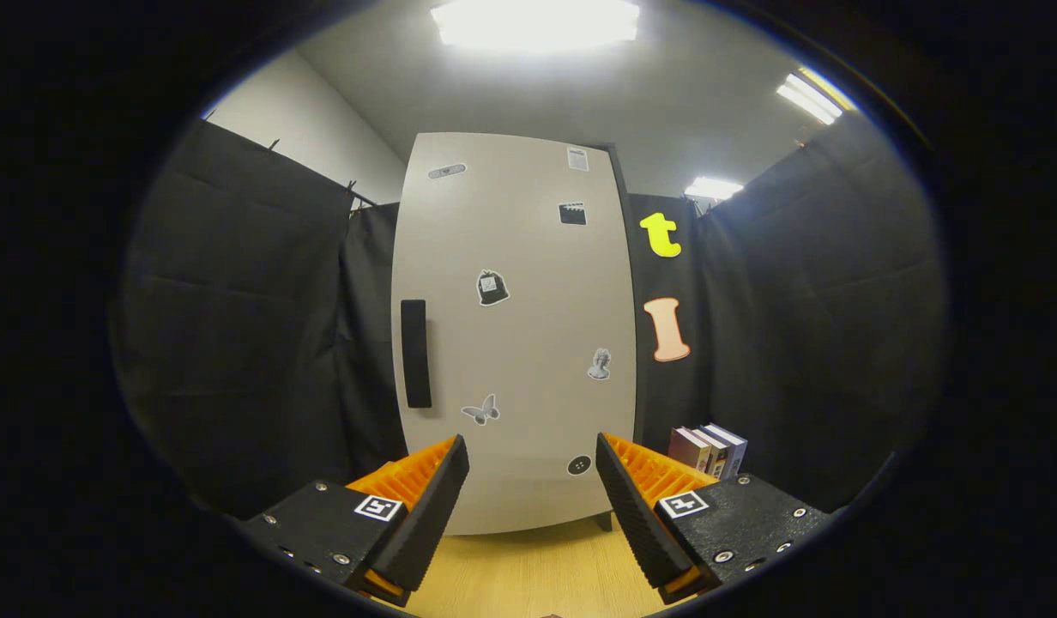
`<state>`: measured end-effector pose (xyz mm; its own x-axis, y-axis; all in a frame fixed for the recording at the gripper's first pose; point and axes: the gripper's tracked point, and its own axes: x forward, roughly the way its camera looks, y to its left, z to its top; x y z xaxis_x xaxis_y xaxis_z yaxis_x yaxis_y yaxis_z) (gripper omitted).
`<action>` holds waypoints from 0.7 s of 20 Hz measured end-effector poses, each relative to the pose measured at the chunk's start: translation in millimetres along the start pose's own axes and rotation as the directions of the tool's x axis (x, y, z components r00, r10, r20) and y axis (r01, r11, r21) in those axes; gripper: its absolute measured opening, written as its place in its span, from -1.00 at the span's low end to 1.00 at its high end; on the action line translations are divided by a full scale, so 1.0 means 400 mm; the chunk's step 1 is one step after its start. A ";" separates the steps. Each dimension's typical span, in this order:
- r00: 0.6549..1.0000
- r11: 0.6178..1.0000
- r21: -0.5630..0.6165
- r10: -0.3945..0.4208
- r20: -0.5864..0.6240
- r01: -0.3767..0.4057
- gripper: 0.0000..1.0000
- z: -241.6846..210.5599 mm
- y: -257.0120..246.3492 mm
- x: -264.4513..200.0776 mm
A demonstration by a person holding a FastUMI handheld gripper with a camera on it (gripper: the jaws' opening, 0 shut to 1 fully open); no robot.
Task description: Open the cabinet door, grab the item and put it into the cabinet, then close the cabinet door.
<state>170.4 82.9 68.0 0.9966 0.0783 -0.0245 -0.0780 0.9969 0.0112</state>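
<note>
Fingers [533, 481] spread wide, empty, facing shut cabinet door [511, 343].

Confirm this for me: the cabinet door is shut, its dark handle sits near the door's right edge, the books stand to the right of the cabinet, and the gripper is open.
Not quite. In the gripper view the handle sits near the left edge of the cabinet door, not the right. The rest holds: the door is shut, the books stand to its right, and the gripper is open, holding nothing.

My cabinet door [516, 343] is pale beige with small grey-and-black stickers and a black handle [416, 353]; the table [528, 571] is light wood; books [709, 448] look maroon, white.
</note>
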 end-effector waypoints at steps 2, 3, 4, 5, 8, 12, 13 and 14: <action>1.000 1.000 -0.004 0.002 -0.013 -0.002 0.86 -0.018 0.000 -0.008; 1.000 1.000 -0.001 0.007 -0.021 -0.007 0.86 -0.029 0.004 -0.011; 0.999 1.000 0.002 0.012 -0.032 -0.011 0.85 -0.039 0.007 -0.014; 0.999 1.000 0.002 0.015 -0.040 -0.015 0.86 -0.047 0.009 -0.018; 0.999 1.000 -0.002 0.018 -0.046 -0.019 0.86 -0.055 0.010 -0.019; 0.998 1.000 -0.003 0.026 -0.052 -0.026 0.86 -0.063 0.015 -0.023; 0.998 1.000 -0.006 0.025 -0.050 -0.026 0.85 -0.062 0.015 -0.022; 0.999 1.000 -0.009 0.023 -0.048 -0.024 0.86 -0.060 0.012 -0.022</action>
<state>160.7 87.4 44.1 0.9922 0.1020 -0.0719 -0.1020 0.9948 0.0032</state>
